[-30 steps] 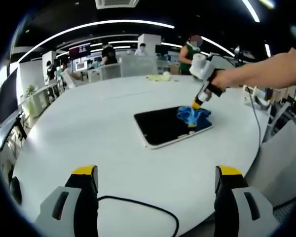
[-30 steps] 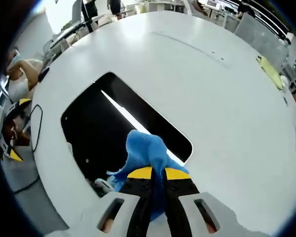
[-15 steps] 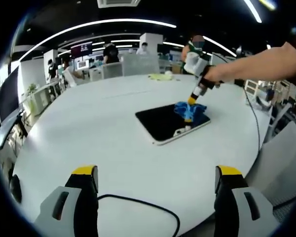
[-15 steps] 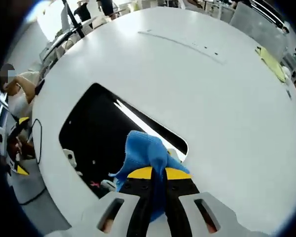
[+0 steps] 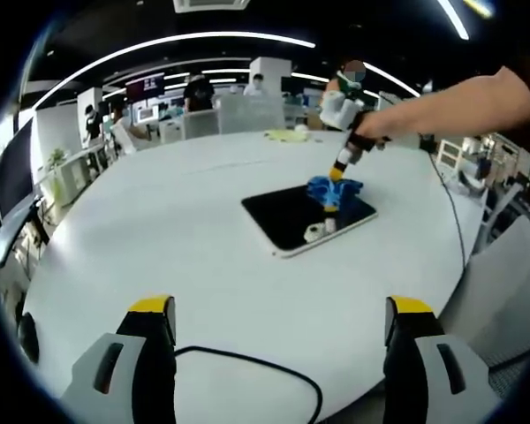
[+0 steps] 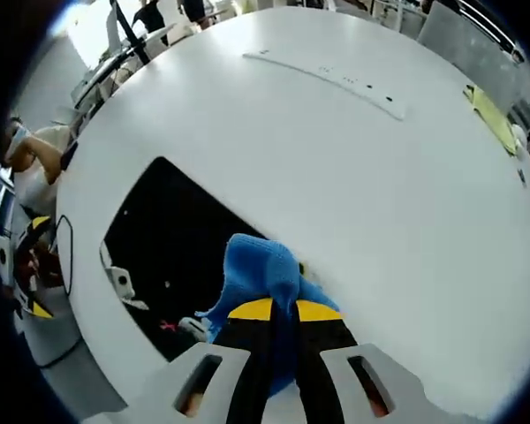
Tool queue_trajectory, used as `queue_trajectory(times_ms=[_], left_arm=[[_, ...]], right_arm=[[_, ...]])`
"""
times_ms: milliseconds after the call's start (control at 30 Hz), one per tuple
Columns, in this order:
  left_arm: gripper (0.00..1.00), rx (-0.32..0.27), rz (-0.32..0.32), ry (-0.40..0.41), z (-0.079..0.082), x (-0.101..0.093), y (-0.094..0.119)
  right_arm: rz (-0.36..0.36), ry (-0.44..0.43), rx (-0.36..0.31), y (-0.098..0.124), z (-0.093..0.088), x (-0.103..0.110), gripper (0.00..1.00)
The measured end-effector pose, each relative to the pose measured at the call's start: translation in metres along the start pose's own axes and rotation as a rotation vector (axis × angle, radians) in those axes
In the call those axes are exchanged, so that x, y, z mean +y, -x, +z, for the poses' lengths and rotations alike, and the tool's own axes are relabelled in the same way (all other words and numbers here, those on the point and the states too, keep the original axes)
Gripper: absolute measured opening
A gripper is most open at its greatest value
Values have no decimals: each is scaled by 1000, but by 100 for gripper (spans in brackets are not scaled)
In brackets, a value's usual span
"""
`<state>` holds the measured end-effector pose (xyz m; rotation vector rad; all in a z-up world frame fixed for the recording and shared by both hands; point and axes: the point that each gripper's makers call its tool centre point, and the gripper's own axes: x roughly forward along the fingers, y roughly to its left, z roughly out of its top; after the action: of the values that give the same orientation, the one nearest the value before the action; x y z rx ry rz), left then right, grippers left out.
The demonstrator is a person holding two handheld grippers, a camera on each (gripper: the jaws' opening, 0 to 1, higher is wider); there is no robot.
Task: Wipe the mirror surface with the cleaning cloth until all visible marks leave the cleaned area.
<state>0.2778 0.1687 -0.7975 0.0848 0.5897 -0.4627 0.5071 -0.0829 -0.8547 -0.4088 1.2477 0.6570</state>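
A dark rectangular mirror (image 5: 291, 219) with a pale rim lies flat on the round white table (image 5: 159, 256). My right gripper (image 5: 336, 173) comes in from the right and presses a blue cleaning cloth (image 5: 329, 192) onto the mirror's far right corner. In the right gripper view the right gripper (image 6: 285, 310) is shut on the blue cloth (image 6: 258, 272), which rests at the mirror's (image 6: 163, 238) near edge. My left gripper (image 5: 281, 305) hangs open above the table's near side, well short of the mirror, with nothing between its yellow-tipped fingers (image 5: 150, 306).
A black cable (image 5: 247, 367) runs across the table near the left gripper. A yellow-green cloth (image 5: 287, 137) lies at the table's far side. Chairs, desks and people stand beyond the table. A white chair (image 5: 512, 291) sits at the right edge.
The right gripper has dragged the blue cloth along the mirror's right edge toward its far corner. The left gripper has stayed still.
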Motion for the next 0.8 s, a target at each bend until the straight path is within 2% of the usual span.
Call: queue_trajectory(times_ms=[267,800], left_arm=[[99,1,2,1,-1,2,0],[99,6,0,-3,-2,2,-2]], right_arm=[[-14,11,3,-2,8,-4,3],[-17,6,-4,-2,11,-8,3]])
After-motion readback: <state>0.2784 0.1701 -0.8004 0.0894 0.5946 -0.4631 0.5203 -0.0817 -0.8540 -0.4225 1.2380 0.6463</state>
